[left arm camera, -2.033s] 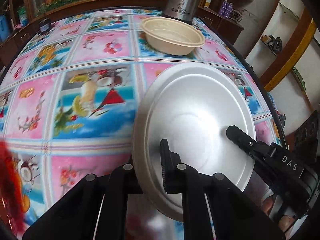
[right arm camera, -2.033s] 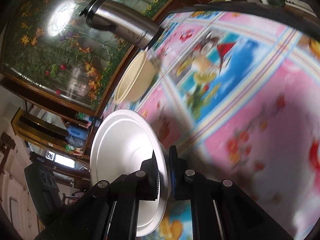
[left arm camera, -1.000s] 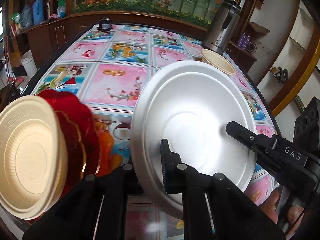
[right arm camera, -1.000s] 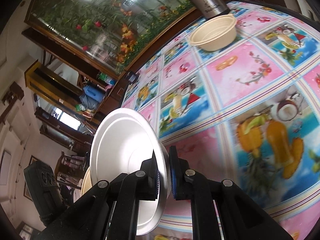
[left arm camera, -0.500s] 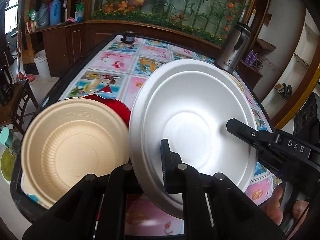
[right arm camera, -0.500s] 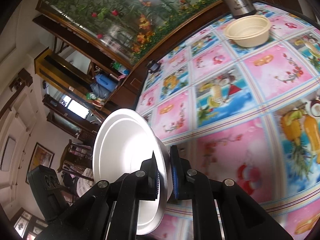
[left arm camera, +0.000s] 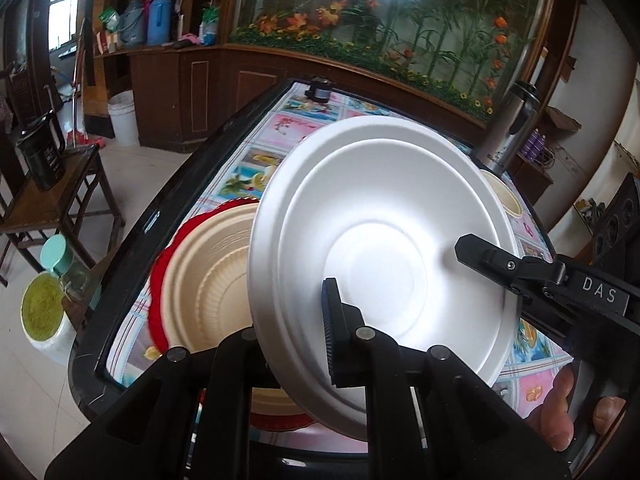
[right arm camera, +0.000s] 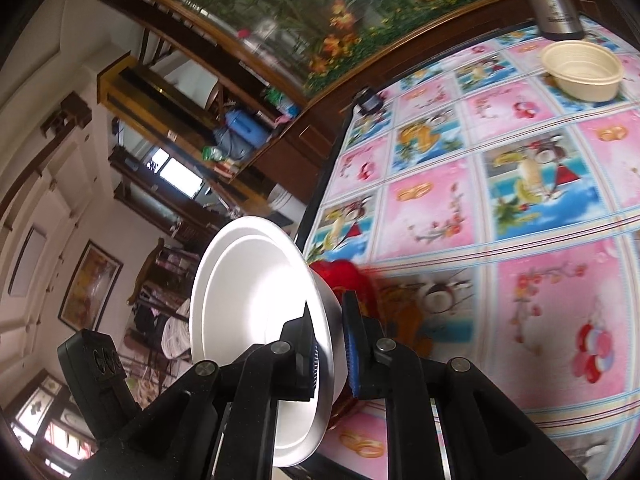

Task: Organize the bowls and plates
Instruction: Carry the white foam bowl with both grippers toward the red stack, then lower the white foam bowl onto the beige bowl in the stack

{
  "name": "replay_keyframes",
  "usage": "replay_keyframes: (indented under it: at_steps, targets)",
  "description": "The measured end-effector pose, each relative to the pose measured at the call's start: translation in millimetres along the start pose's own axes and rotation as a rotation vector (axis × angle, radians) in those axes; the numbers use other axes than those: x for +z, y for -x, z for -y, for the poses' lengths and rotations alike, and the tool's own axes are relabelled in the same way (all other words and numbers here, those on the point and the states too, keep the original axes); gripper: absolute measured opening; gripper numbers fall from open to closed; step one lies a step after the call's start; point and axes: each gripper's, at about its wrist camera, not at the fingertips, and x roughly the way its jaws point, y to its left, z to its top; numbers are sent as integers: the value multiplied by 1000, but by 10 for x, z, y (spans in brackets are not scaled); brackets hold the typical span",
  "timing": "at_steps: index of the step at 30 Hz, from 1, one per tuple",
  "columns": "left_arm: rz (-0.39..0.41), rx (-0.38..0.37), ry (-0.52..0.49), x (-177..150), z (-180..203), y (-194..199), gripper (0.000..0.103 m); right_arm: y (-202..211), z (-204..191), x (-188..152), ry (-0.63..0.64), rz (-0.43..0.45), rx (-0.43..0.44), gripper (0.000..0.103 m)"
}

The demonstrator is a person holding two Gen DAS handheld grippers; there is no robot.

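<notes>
Table edge [left arm camera: 132,240] swung closer, floral tablecloth [right arm camera: 500,208], aquarium wall [left arm camera: 400,20] behind

Black angular tongs [left arm camera: 296,344] with silver pivot screws, blue ribbed pads [left arm camera: 329,332], white "DAS" lettering.

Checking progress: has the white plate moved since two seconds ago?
Yes. The white plate moved from beside the beige bowl to over the red plate.

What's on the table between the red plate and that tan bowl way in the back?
Nothing but tablecloth. In the right wrist view, only its picture squares stretch from the red plate to the tan bowl; the white plate held in the tongs stays nearer.
</notes>
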Motion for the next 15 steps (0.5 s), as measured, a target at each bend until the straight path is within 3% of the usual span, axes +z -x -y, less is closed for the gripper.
replay_keyframes:
  at_steps: [8,15]
  targets:
    - [-43,16,60,26,-299,-9,11,-362,-223,-4,17,-112,-5,14]
    - [-57,29,94,78,-497,33,11,-555,-433,16,44,-160,0,15]
